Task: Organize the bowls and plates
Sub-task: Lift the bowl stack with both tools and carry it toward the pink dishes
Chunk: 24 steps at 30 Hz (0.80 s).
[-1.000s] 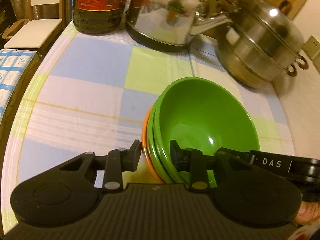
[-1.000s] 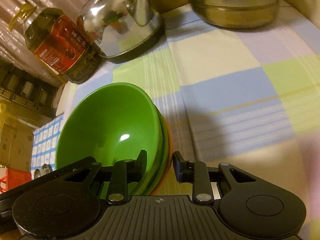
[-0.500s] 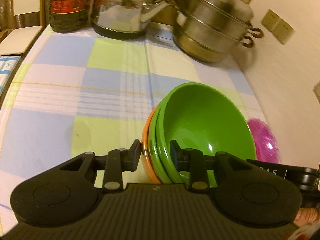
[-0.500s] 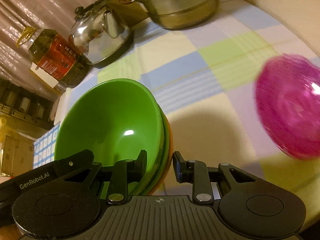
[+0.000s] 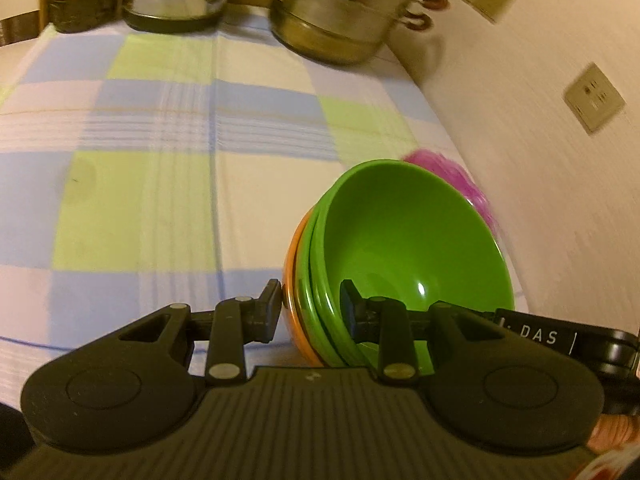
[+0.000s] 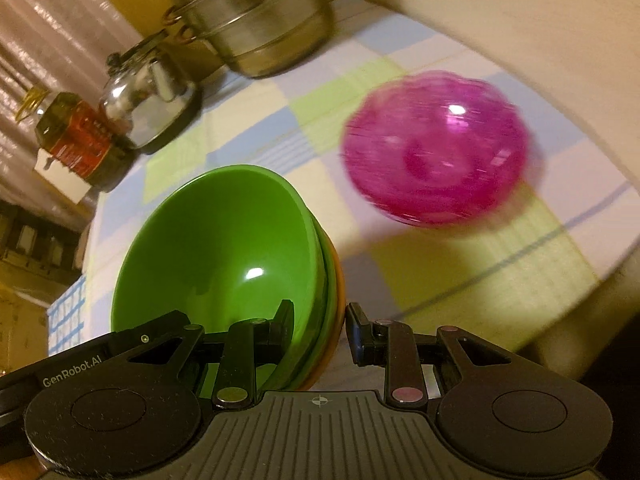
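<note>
A nested stack of bowls, green ones inside an orange one, hangs above the checked tablecloth. My left gripper is shut on the stack's near left rim, one finger inside and one outside. My right gripper is shut on the opposite rim of the same bowl stack. A translucent pink dish lies on the cloth to the right of the stack, blurred by motion. In the left wrist view the pink dish peeks out behind the bowls.
At the back of the table stand a steel steamer pot, a shiny kettle and an oil bottle. A wall with sockets runs along the table's right side. The table's near edge shows at the right.
Both grippers carried the bowl stack rightward across the table, away from the kettle and bottle. The pink dish came into view and now sits much closer to the stack.
</note>
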Tool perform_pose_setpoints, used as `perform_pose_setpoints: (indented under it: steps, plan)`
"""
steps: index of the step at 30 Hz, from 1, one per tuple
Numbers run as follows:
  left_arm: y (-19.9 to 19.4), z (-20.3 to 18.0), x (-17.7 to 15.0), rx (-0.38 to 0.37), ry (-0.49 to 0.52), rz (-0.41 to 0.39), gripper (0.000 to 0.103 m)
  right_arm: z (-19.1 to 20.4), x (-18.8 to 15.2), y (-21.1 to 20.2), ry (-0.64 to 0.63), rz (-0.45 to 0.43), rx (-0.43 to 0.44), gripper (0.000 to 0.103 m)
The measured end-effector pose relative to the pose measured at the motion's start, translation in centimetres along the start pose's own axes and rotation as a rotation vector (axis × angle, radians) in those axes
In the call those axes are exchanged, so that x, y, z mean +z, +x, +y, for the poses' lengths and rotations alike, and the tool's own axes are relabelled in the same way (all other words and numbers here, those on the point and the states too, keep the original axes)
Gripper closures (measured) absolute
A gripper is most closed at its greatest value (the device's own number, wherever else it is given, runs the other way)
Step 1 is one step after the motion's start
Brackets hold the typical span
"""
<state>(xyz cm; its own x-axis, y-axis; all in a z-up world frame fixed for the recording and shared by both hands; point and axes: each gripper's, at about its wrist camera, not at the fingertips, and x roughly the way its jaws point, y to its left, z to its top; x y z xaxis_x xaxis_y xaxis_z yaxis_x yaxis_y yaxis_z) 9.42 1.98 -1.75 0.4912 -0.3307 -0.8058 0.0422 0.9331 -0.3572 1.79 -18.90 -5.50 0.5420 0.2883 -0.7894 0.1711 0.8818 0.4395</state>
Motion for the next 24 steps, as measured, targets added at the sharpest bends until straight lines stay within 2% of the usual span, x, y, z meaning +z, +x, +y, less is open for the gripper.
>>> perform_pose_setpoints:
  steps: [12, 24]
  plan:
    - [1.0, -5.8, -3.4, -0.033, 0.085, 0.03, 0.075, -5.8, -1.9, -3.9, 0.073, -0.027, -0.037, 0.075]
    - [1.7, -8.9, -4.8, -0.047, 0.105, 0.058, 0.075, -9.1, -2.1, -6.0, 0.113, -0.054, -0.041, 0.075]
